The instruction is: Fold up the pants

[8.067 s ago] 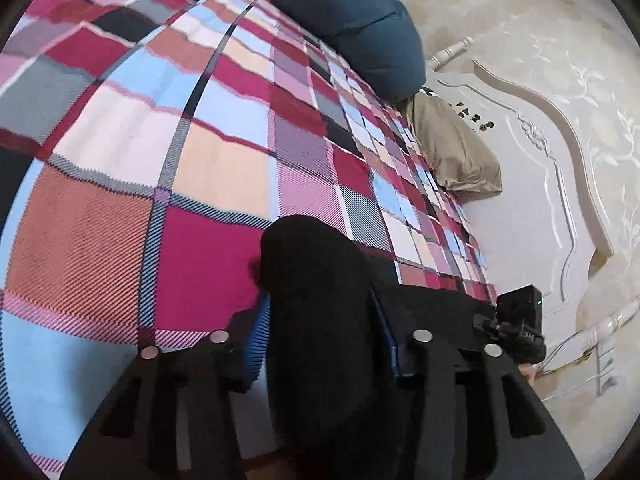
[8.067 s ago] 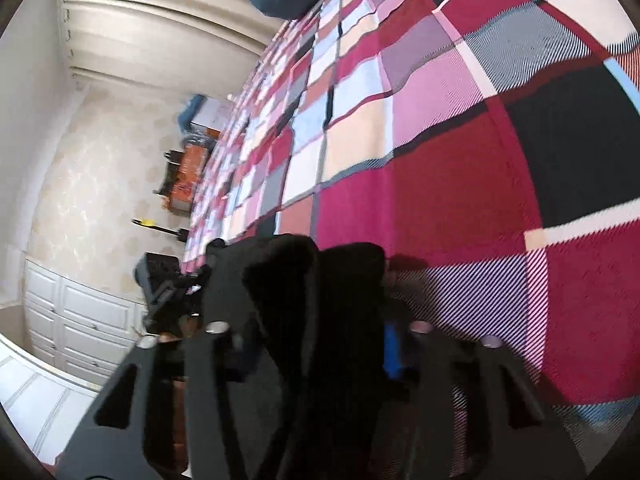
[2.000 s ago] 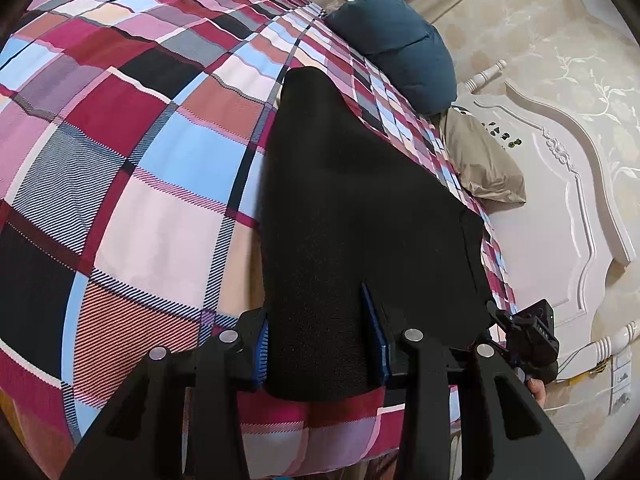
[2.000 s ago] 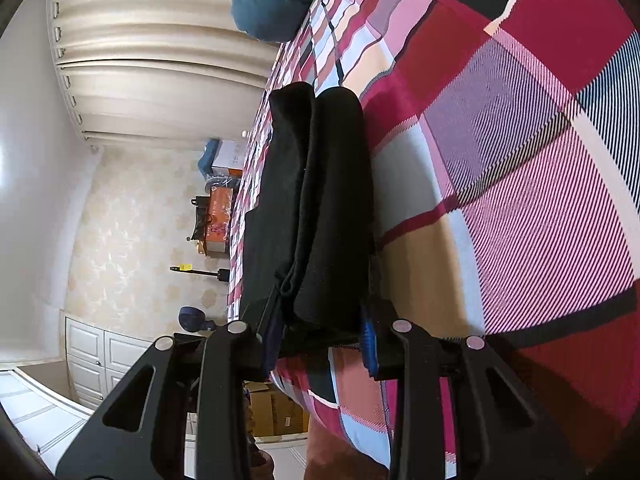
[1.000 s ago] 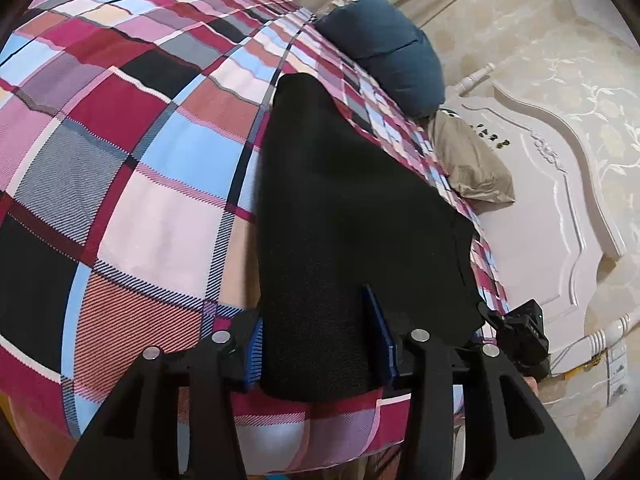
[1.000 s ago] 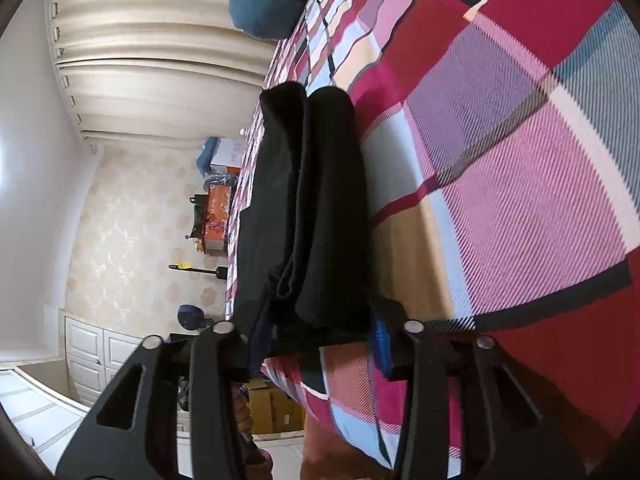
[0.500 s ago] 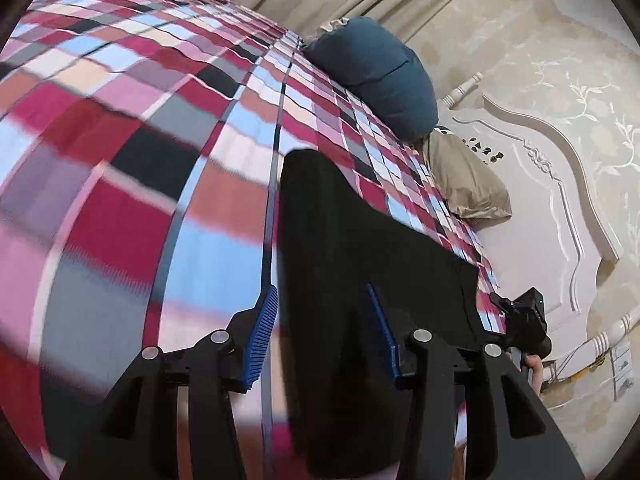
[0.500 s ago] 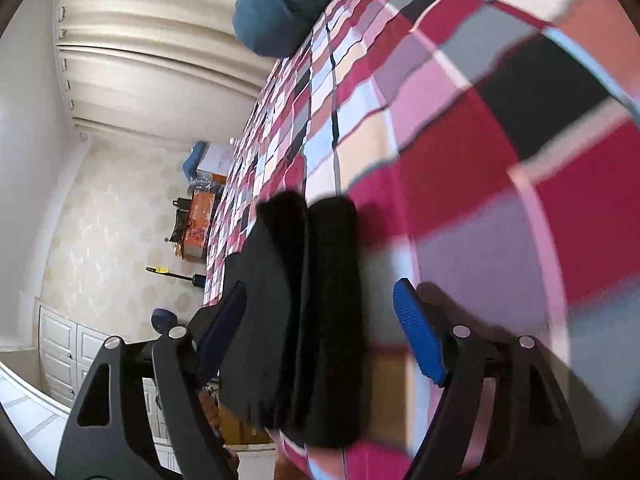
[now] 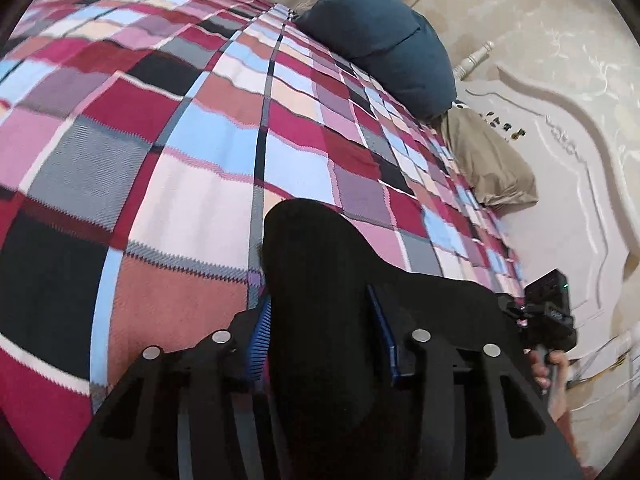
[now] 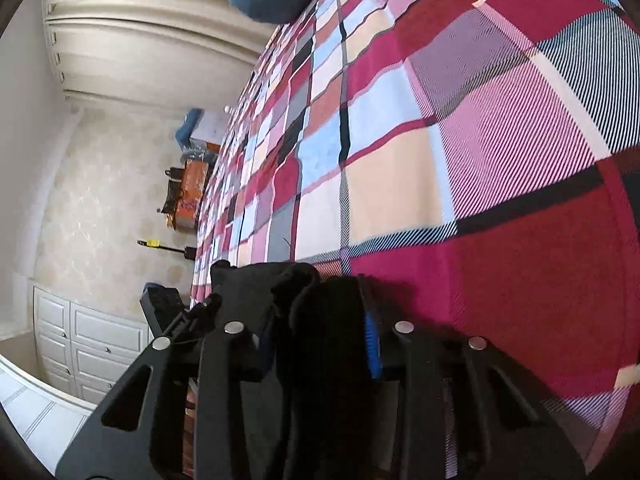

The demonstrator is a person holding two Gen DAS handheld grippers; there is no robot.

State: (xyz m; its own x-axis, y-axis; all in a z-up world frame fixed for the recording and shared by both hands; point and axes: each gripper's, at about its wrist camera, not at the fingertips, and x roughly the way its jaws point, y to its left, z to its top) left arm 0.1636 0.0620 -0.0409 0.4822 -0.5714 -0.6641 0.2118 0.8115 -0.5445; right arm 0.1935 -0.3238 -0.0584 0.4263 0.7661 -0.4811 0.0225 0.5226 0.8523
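The black pants [image 9: 316, 248] are a folded bundle on the plaid bedspread [image 9: 160, 140]. My left gripper [image 9: 320, 332] is shut on one end of them; the fabric bulges up between the blue pads and drapes off to the right. In the right wrist view, layered folds of the pants [image 10: 332, 300] fill the gap of my right gripper [image 10: 318, 340], whose jaws are closing on them. Each view shows the other gripper: the right one [image 9: 550, 312] with a hand under it, the left one [image 10: 164, 308].
A dark blue pillow [image 9: 384, 40] and a tan pillow [image 9: 488, 164] lie against the white headboard [image 9: 568, 200]. Past the bed's far side stand cream curtains [image 10: 140, 40], a white cabinet [image 10: 92, 340] and an orange box [image 10: 188, 196].
Both grippers have moved forward over the bed with the pants, so the long leg stretched ahead is now bunched short. The right gripper's jaws spread wide, then closed again on the fabric.
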